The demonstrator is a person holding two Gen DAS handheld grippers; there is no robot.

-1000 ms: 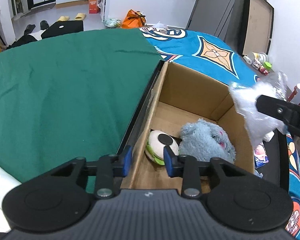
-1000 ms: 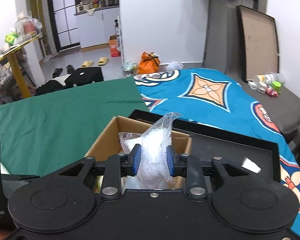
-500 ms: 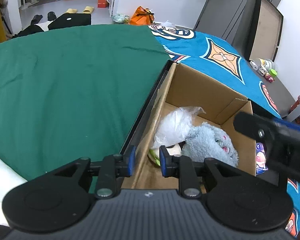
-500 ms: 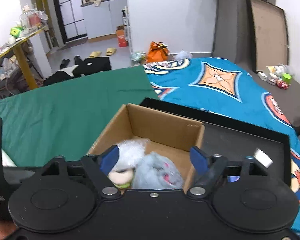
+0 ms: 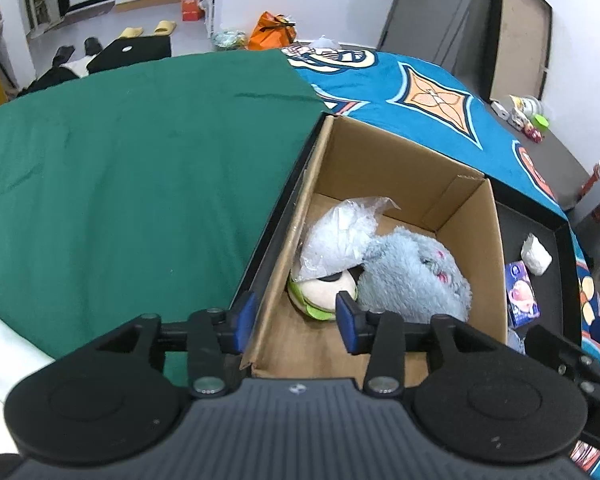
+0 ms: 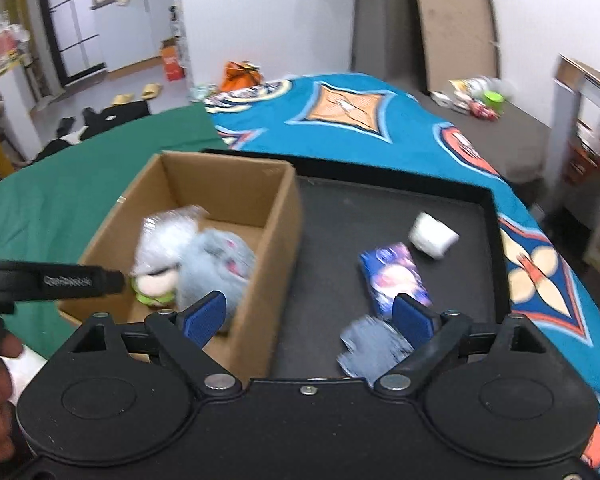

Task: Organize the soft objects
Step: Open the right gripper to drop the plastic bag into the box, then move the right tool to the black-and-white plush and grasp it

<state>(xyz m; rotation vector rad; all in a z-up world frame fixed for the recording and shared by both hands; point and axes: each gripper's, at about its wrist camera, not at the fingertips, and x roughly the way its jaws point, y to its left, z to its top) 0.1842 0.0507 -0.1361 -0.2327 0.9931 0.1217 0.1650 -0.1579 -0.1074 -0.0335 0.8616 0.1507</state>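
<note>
A cardboard box holds a clear plastic bag of white stuffing, a blue-grey plush and a cream and green plush. My left gripper is open and empty, straddling the box's near left wall. My right gripper is wide open and empty above the black tray, over the box's right wall. On the tray lie a white roll, a purple packet and a grey-blue soft item.
The box and tray sit on a bed with a green cloth on the left and a blue patterned cover on the right. The left gripper's body shows at the left of the right wrist view. Clutter lies on the floor behind.
My right gripper opened and let the plastic bag fall into the box, then swung right over the tray. My left gripper opened wider at the box wall.
</note>
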